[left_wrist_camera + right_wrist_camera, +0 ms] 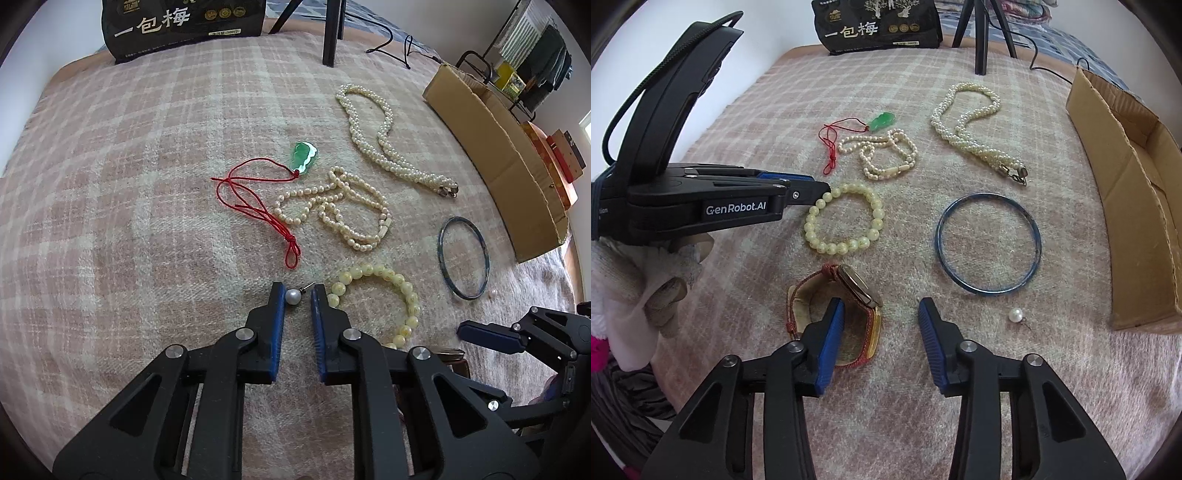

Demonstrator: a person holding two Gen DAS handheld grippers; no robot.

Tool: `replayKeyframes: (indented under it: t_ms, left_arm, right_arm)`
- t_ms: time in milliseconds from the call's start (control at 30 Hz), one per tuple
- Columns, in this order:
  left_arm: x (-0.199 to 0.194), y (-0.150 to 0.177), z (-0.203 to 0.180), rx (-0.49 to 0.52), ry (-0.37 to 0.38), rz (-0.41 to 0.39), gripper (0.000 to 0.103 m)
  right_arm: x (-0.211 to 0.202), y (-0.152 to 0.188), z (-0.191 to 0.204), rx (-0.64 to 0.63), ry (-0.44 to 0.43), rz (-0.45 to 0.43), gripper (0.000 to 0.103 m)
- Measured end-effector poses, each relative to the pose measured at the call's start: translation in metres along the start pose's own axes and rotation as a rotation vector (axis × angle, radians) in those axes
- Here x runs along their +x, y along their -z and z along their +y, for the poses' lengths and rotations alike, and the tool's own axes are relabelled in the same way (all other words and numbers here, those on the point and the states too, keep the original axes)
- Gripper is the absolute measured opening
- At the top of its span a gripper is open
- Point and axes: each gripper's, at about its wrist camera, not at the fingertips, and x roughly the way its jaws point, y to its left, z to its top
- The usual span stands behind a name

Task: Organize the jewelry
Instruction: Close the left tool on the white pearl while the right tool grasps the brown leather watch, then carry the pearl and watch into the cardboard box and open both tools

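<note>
Jewelry lies on a plaid blanket. My left gripper (297, 293) is open, its jaws either side of a pearl earring (292, 296), with a gap on the right side. Beside it lies a yellow bead bracelet (388, 295), also in the right wrist view (846, 218). A jade pendant on a red cord (304, 157), a pearl strand (340, 206), a twisted pearl necklace (384, 144) and a blue bangle (988, 243) lie around. My right gripper (881, 312) is open over a watch (849, 306). A second pearl earring (1015, 315) lies to its right.
An open cardboard box (1130, 206) stands along the right edge of the blanket. A black snack bag (879, 26) and tripod legs (980, 37) stand at the far end. A cable (402, 48) runs behind the tripod.
</note>
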Motion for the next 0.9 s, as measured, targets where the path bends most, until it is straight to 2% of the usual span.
replayKeyframes:
  t_ms: [100,233,633,900]
  left_arm:
    - [-0.001,0.001,0.003,-0.013,0.008,-0.008,0.009]
    - [-0.006,0.006,-0.001,0.001,-0.015,-0.024,0.009]
    - [-0.035,0.005,0.004,-0.036,-0.001,-0.085,0.009]
    - [-0.062,0.001,-0.007,-0.024,0.007,-0.149,0.009]
  right_arm:
    - [0.001,0.000,-0.002,0.009,-0.005,0.002,0.033]
    - [0.001,0.001,-0.001,0.006,-0.028,0.009,0.011]
    - [-0.017,0.004,-0.009,0.014,-0.003,-0.044,0.010]
    - [-0.049,-0.001,-0.017,0.001,0.049,-0.142,0.010]
